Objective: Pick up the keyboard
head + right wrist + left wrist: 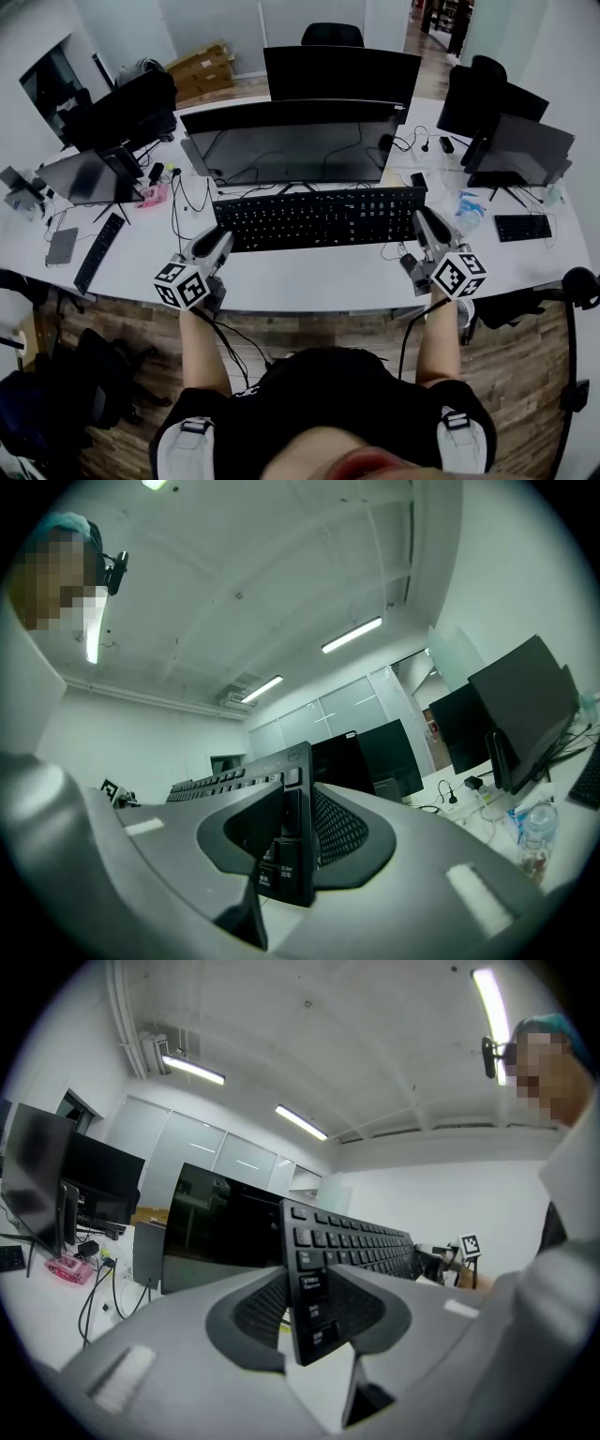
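Observation:
A long black keyboard (321,217) hangs lifted above the white desk (309,279), held at both ends in front of a dark monitor (292,141). My left gripper (217,246) is shut on its left end, and the left gripper view shows the keyboard's edge (314,1307) clamped between the two grey jaws, keys facing up and right. My right gripper (424,225) is shut on the right end. In the right gripper view the keyboard's end (281,855) stands pinched between the jaws, tilted steeply.
Another black keyboard (98,251) and a laptop (80,175) lie at the left. A small keyboard (523,227) and a plastic bottle (466,212) sit at the right by a second monitor (523,145). Cables (187,197) run over the desk behind.

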`<state>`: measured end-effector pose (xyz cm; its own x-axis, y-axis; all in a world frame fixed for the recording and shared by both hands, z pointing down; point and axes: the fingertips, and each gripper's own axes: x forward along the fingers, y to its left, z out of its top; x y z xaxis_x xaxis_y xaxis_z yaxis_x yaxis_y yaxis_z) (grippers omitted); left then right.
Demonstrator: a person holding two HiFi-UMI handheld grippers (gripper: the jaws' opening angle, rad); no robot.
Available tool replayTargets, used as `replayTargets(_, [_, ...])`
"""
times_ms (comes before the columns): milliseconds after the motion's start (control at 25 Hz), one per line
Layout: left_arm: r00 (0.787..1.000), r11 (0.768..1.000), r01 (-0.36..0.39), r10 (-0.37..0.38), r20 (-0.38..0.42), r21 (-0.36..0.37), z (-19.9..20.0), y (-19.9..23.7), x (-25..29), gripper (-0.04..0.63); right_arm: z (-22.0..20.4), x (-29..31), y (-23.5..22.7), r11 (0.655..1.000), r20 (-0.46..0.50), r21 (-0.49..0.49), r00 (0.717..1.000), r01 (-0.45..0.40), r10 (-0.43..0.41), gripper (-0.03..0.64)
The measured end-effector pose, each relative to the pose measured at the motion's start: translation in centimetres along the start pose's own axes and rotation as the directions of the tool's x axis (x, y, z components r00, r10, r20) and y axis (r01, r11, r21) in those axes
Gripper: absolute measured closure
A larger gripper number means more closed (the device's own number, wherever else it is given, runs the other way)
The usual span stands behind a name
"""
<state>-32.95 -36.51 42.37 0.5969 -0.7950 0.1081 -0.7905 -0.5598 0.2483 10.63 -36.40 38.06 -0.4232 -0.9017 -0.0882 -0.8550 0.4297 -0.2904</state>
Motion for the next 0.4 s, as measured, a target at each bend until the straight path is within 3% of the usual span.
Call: replayTargets(400, [1.000, 1.000, 0.001, -0.001, 0.005, 0.005, 0.25, -0.60, -0.82, 0.416, 0.10, -0.74, 0.35, 1.000, -0.008, 0.005, 1.000, -0.006, 0.006, 0.528])
